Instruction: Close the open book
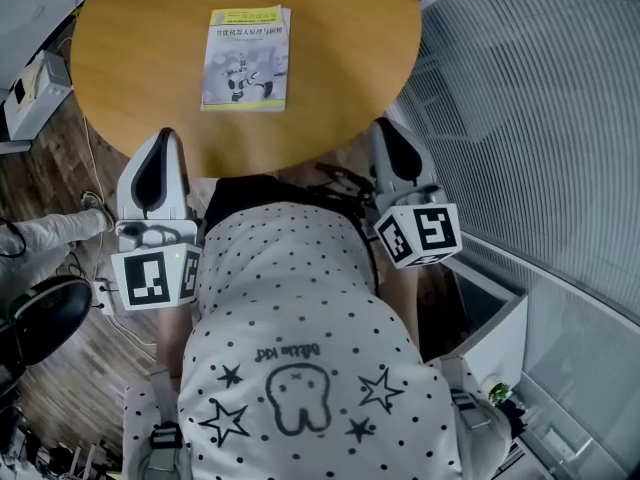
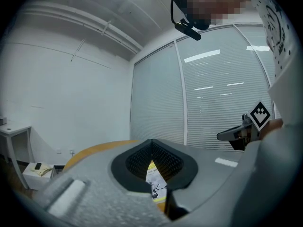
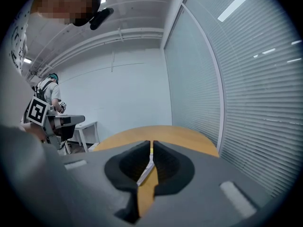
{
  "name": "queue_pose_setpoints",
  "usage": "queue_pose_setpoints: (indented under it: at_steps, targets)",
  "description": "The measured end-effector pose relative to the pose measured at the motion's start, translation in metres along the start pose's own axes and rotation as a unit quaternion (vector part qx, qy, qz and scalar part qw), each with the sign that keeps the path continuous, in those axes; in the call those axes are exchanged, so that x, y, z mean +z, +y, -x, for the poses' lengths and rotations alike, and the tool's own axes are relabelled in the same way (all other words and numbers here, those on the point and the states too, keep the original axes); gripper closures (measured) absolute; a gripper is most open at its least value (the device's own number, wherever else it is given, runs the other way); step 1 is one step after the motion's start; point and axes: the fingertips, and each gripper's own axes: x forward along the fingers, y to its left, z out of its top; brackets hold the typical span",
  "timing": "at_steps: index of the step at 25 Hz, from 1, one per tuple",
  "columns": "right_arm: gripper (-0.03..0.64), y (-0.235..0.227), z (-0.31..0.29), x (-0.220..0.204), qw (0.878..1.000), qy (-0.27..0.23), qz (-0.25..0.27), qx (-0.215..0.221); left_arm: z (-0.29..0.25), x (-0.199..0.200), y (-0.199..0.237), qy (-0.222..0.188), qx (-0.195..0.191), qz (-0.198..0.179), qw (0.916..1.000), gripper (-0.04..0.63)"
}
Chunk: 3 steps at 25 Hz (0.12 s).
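Observation:
A closed book [image 1: 246,58] with a pale yellow-and-grey cover lies flat on the round wooden table [image 1: 340,38], on the far side from me. My left gripper [image 1: 165,140] hovers at the table's near edge, well short of the book, jaws shut and empty. In the left gripper view the book [image 2: 155,179] shows through the gap behind the closed left gripper [image 2: 151,144]. My right gripper [image 1: 386,130] sits at the near right edge, also shut with nothing held. In the right gripper view the right gripper [image 3: 151,144] points across the table [image 3: 175,132].
A white box [image 1: 36,90] sits on the floor left of the table. A black seat [image 1: 42,310] and someone's leg [image 1: 52,230] are at the lower left. Slatted blinds [image 1: 540,98] run along the right. Another person [image 3: 48,92] stands by a white desk [image 2: 14,130].

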Motion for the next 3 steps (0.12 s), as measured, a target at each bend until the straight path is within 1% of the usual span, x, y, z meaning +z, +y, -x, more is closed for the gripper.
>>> queue_pose_setpoints:
  at_steps: [3]
  targets:
    - [0.595, 0.0018, 0.0, 0.0032, 1.0, -0.005, 0.002, 0.001, -0.0026, -0.0005, -0.001, -0.001, -0.005, -0.001, 1.0, 0.584]
